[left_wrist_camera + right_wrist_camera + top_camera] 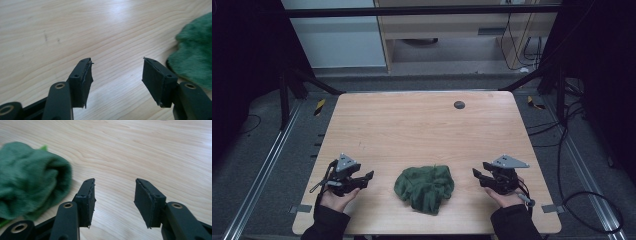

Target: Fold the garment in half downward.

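A crumpled dark green cloth [425, 186] lies on the wooden table [422, 130] near its front edge, between the two hands. My left gripper [369, 176] is to the cloth's left, open, with bare wood between its jaws; in the left gripper view [117, 72] the cloth [195, 52] lies off to the right. My right gripper [476, 174] is to the cloth's right, open and holding nothing; in the right gripper view [115, 192] the cloth [30, 180] lies to the left. Neither gripper touches the cloth.
A small dark round disc [459, 105] sits in the table's far part. Metal rails [267, 160] run along the floor beside the table, and cables [577, 195] lie on the floor at right. Dark frame posts stand at the far corners.
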A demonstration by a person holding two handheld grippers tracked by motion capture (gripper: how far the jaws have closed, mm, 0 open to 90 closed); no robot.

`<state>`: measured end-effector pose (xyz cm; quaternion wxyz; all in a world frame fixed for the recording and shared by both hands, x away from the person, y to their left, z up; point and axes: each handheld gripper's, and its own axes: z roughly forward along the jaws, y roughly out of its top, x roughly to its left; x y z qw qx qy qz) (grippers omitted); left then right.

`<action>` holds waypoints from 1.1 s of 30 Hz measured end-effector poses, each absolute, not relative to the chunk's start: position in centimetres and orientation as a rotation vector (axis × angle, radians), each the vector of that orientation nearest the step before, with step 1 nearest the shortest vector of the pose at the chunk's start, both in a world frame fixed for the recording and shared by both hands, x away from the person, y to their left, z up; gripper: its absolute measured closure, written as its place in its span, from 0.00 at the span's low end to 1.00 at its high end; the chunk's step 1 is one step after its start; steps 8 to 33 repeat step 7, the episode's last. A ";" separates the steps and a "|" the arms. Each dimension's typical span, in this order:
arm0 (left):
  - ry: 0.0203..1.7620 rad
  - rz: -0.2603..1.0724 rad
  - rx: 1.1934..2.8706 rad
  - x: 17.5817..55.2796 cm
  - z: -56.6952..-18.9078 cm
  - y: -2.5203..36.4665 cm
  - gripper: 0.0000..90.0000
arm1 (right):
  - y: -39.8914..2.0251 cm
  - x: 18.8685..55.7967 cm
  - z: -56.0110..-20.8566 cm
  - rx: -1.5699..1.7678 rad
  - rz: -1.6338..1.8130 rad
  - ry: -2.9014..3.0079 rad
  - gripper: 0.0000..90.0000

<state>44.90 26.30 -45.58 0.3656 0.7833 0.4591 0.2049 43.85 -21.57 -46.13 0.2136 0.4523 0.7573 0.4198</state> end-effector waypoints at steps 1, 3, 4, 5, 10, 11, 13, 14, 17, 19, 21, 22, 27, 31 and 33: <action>1.188 0.529 2.016 45.0 -45.7 26.6 0.43 | -21.8 43.9 -46.3 1.261 1.155 2.095 0.55; 1.202 0.546 2.012 45.3 -46.1 27.2 0.40 | -22.4 44.0 -46.5 1.292 1.142 2.078 0.51; 1.202 0.546 2.012 45.3 -46.1 27.2 0.39 | -22.4 44.0 -46.5 1.292 1.142 2.078 0.51; 1.210 0.550 2.013 45.4 -46.2 27.4 0.39 | -22.5 44.0 -46.5 1.296 1.138 2.075 0.50; 1.220 0.555 2.004 45.5 -46.3 27.7 0.38 | -22.7 44.1 -46.7 1.300 1.126 2.066 0.49; 1.220 0.555 2.004 45.5 -46.3 27.7 0.38 | -22.7 44.1 -46.7 1.300 1.126 2.066 0.49; 1.220 0.555 2.004 45.5 -46.3 27.7 0.38 | -22.7 44.1 -46.7 1.300 1.126 2.066 0.49; 1.220 0.555 2.004 45.5 -46.3 27.7 0.38 | -22.7 44.1 -46.7 1.300 1.126 2.066 0.49; 1.220 0.555 2.004 45.5 -46.3 27.7 0.38 | -22.7 44.1 -46.7 1.300 1.126 2.066 0.49; 1.220 0.555 2.004 45.5 -46.3 27.7 0.38 | -22.7 44.1 -46.7 1.300 1.126 2.066 0.49; 1.220 0.555 2.004 45.5 -46.3 27.7 0.38 | -22.7 44.1 -46.7 1.300 1.126 2.066 0.49; 1.220 0.555 2.004 45.5 -46.3 27.7 0.38 | -22.7 44.1 -46.7 1.300 1.126 2.066 0.49; 1.220 0.555 2.004 45.5 -46.3 27.7 0.38 | -22.7 44.1 -46.7 1.300 1.126 2.066 0.49; 1.220 0.555 2.004 45.5 -46.3 27.7 0.38 | -22.7 44.1 -46.7 1.300 1.126 2.066 0.49; 1.220 0.555 2.004 45.5 -46.3 27.7 0.38 | -22.7 44.1 -46.7 1.300 1.126 2.066 0.49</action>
